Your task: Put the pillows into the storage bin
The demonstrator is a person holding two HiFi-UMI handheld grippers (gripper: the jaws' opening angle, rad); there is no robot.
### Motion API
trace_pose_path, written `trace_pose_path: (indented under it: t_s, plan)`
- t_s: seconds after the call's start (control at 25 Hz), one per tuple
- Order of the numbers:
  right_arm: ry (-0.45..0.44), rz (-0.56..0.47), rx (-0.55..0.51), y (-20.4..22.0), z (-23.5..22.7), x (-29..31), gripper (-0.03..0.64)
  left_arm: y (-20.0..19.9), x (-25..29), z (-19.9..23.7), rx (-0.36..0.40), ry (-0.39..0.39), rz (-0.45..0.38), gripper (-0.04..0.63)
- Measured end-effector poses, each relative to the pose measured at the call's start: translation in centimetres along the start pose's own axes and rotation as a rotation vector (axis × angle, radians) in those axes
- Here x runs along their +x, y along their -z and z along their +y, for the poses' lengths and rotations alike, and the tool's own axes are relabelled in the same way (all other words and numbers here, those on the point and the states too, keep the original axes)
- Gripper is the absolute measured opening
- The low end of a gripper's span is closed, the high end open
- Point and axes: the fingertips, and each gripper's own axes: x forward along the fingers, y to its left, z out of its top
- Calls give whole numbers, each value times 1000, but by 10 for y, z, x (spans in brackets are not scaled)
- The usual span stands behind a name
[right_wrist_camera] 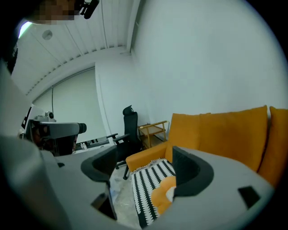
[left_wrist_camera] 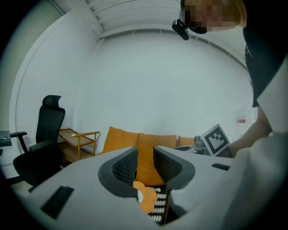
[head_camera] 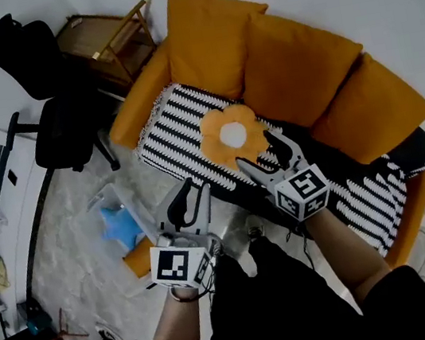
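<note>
Orange flower pillow (head_camera: 233, 136) lies near the sofa (head_camera: 140, 96) seat's front edge; before the sofa, left gripper (head_camera: 190, 189) narrowly parted, right gripper (head_camera: 257, 149) spread wide, both empty.

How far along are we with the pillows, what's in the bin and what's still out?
Done: a blue star pillow appears to lie in the clear storage bin on the floor. In hand: nothing; the left gripper and right gripper are both open and empty, in front of the sofa. Left: the orange flower pillow on the striped blanket has yet to be picked up.
</note>
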Motion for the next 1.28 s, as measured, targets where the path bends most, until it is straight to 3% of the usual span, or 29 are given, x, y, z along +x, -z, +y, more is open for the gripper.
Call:
trace_pose_path:
  t_s: [0.32, 0.68, 1.0, 1.28]
  plan:
    - [163, 65, 202, 80, -71, 1, 387, 47, 66, -18, -30, 134, 80, 97]
    - [329, 166, 454, 211, -123, 38, 398, 151, 112, -6, -53, 276, 211, 101]
    - [419, 202, 694, 338, -174, 98, 411, 256, 153, 12, -106, 343, 298, 101]
    - [499, 193, 941, 397, -196, 127, 425, 291, 164, 25, -144, 346, 319, 101]
